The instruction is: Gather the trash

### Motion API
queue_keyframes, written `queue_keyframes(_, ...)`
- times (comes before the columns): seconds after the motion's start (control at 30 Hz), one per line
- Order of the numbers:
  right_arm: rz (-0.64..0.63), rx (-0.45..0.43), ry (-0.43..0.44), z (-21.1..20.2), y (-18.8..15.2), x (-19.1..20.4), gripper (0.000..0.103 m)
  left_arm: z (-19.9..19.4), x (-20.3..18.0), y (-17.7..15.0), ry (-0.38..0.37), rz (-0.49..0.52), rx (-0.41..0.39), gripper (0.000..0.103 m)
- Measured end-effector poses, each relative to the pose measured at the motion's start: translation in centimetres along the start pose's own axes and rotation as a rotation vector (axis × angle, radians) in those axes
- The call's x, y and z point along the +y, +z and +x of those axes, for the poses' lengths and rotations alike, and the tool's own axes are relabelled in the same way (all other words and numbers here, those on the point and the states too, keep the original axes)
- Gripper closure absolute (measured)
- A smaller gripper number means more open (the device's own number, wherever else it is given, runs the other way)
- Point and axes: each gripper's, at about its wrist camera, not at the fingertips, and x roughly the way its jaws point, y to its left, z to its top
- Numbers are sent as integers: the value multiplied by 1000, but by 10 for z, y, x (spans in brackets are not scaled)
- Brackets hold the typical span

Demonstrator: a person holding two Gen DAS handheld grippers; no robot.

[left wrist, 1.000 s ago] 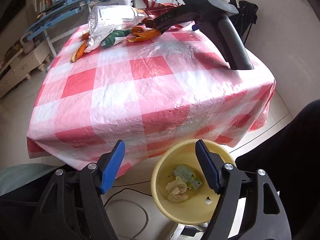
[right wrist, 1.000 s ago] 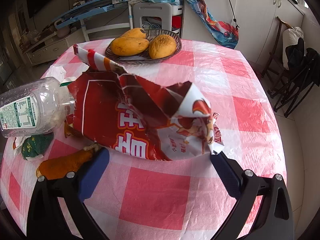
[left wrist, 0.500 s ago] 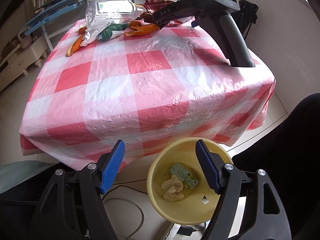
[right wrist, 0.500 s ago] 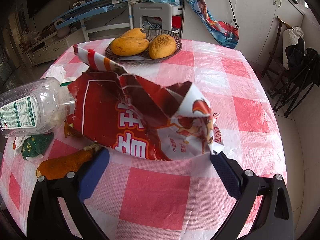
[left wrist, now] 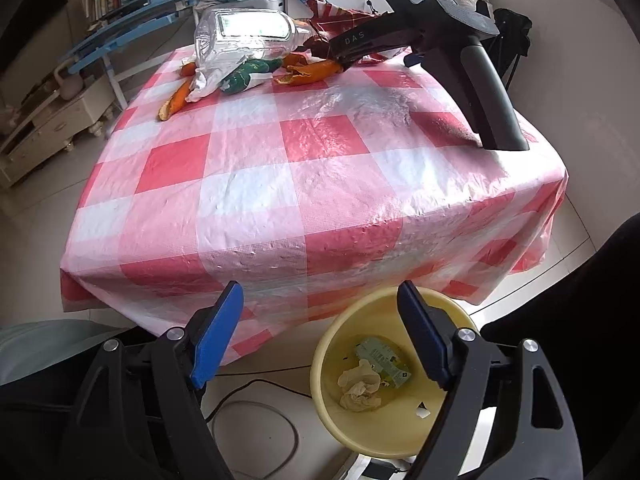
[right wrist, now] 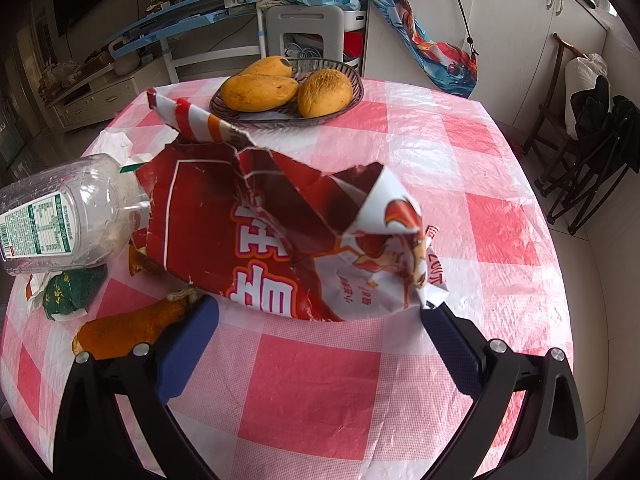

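Trash lies in a heap at the far side of a table (left wrist: 248,184) covered in a red and white check cloth, while a yellow bin (left wrist: 332,412) stands on the floor just below the near edge. The bin already holds a crumpled tissue and a green carton.

The left gripper (left wrist: 320,332) hangs above the bin rim with nothing between its jaws, which have just been opening wider. The right gripper (right wrist: 320,320) rests low over the table, jaws spread wide around the near edge of a torn red snack bag (right wrist: 256,240), the pads not pressing on it.

Risks, as I judge them: the bag is big, stiff and torn, so a pinch at one edge may rip it or let it slip. Dragging it could also shove the clear bottle (right wrist: 68,216), which leans on its left side, and roll it toward the table edge. Orange peel (right wrist: 132,326) and a green wrapper (right wrist: 68,290) sit just beside the right gripper's left finger and could be swept off. The fruit basket (right wrist: 288,112) behind the bag is not trash and should stay put.

Room to move: the near half of the table is bare, giving an open path to the bin. The bin mouth is narrow for that bag, and a cable lies on the floor beside it.
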Motion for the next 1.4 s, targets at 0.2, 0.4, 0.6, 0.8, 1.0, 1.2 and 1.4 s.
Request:
queue_keyframes(0.2,0,0,0,0,0,0,7,3,16,4,24,-92,23,27)
queue_keyframes(0.4,0,0,0,0,0,0,7,-3,24,7,57,-138,-9,25)
queue_keyframes(0.6,0,0,0,0,0,0,7,-1,22,11,77,-121,-10,25)
queue_keyframes(0.8,0,0,-2,-1,0,-1,7,-2,21,12,89,-91,-18,24)
queue_keyframes(1.0,9,16,-5,-7,-7,0,6,-4,26,15,92,-106,-28,24)
queue_keyframes(1.2,-28,72,20,-33,-36,6,6,-12,29,13,119,-106,-61,23)
queue_keyframes(1.4,-90,132,59,-53,-61,8,6,-12,31,9,162,-108,-75,23)
